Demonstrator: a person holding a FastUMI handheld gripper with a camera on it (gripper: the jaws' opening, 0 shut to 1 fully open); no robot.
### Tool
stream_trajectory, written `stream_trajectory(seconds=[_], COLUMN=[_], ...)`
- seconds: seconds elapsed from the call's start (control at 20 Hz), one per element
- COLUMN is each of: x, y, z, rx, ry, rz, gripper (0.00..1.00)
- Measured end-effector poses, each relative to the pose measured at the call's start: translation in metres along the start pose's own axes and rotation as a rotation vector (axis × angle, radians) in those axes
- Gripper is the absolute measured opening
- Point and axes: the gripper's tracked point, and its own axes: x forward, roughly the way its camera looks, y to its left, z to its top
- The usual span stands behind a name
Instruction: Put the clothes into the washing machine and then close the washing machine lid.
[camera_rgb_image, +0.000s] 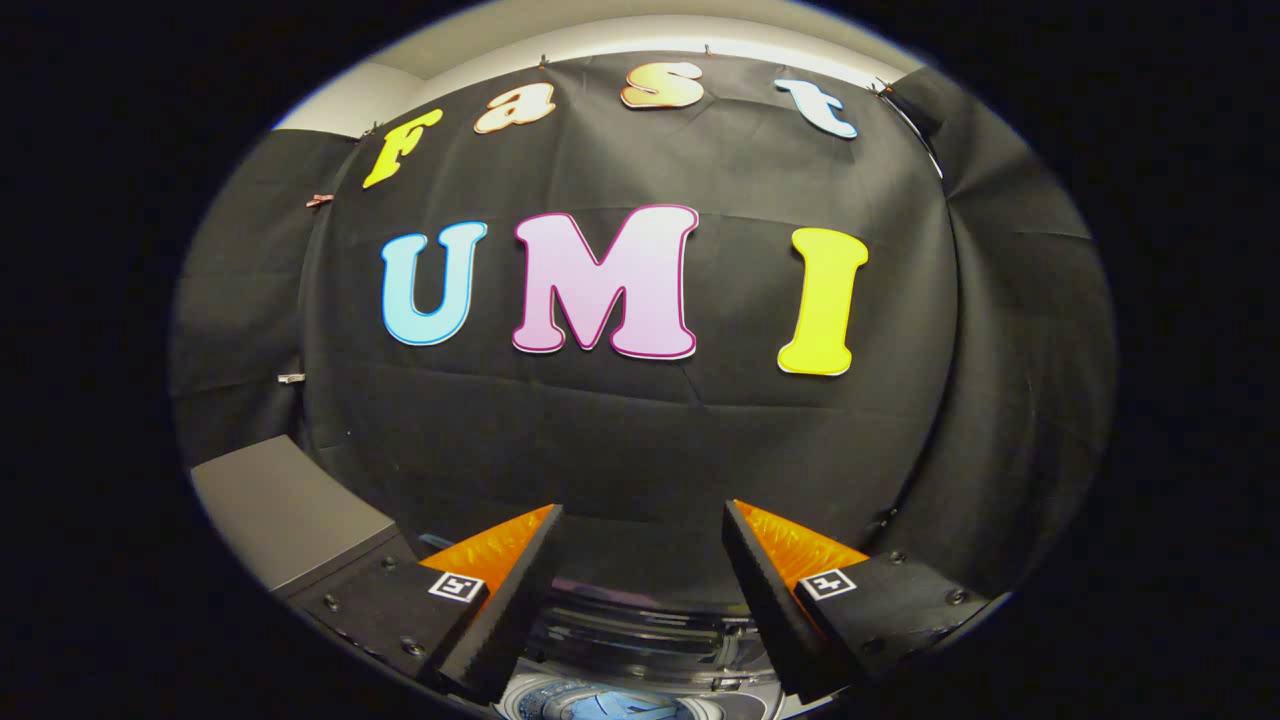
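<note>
- Jaws (640, 600) spread wide, holding nothing, above the washing machine (630, 640)
- Blue clothes (600, 705) seem already in the drum
- Next: find the lid and press it down evenly

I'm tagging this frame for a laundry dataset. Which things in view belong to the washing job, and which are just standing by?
Belongs to the job:
- gripper, fingers apart with nothing between them
- washing machine, seen below and between the fingers, with something blue low in it, too unclear to name

Standing by:
- grey box-like surface, beside the left finger
- black cloth wall, beyond the fingers
</note>
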Motion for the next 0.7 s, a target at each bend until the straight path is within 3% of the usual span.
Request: stream_trajectory(seconds=[0.4, 0.7], x=[0.051, 0.051], y=[-0.024, -0.026], z=[-0.074, -0.081], rx=[0.1, 0.138], ry=[0.251, 0.269], rz=[-0.074, -0.063], gripper=[0.99, 1.0])
